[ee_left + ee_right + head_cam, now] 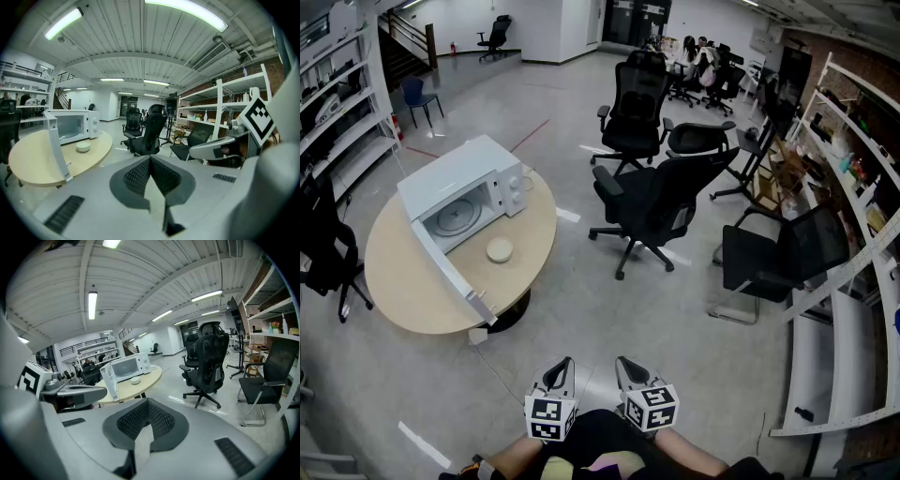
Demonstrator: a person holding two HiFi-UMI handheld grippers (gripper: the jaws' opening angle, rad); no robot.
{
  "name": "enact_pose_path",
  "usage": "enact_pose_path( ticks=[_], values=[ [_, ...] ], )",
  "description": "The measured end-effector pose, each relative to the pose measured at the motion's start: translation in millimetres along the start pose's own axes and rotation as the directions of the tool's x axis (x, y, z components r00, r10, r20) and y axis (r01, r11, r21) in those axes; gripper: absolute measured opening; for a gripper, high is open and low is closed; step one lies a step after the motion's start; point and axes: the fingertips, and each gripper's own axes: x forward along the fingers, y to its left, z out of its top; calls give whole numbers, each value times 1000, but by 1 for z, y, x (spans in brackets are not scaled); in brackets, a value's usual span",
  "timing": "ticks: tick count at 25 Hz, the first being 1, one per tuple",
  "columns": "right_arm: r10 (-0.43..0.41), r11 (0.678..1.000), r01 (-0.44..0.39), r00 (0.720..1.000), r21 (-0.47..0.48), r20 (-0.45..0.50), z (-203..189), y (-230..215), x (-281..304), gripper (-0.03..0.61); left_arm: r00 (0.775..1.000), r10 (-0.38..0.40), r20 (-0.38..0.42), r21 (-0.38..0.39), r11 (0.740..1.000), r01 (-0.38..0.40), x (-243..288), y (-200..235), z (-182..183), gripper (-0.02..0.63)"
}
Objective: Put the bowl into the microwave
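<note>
A small white bowl [499, 249] sits on the round wooden table [403, 286] at the left, just in front of the white microwave [464, 192]. The microwave door [450, 277] hangs wide open toward me, and the turntable inside is bare. Both grippers are low and near my body, far from the table. My left gripper [562, 366] and right gripper [624, 364] are shut, side by side, holding nothing. The left gripper view shows its closed jaws [150, 159] with the bowl [83, 146] and microwave [75, 125] far off. In the right gripper view the bowl [136, 380] is also distant beyond its jaws [147, 401].
Black office chairs [661, 202] stand on the grey floor right of the table, with another [783, 248] near the white shelving [853, 281] along the right wall. More shelves [337, 103] line the left wall. People sit at desks [694, 52] far back.
</note>
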Motion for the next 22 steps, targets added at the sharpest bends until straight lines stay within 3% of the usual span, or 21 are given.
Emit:
enact_pose_path(
  ticks=[9, 22],
  values=[
    [20, 1000, -20, 1000, -8, 9, 6, -14, -6, 15, 1000, 22, 5, 7, 1000, -22, 7, -12, 6, 46],
    [61, 998, -62, 998, 2, 31, 9, -80, -31, 15, 998, 69, -1, 24, 997, -69, 39, -72, 11, 46]
  ],
)
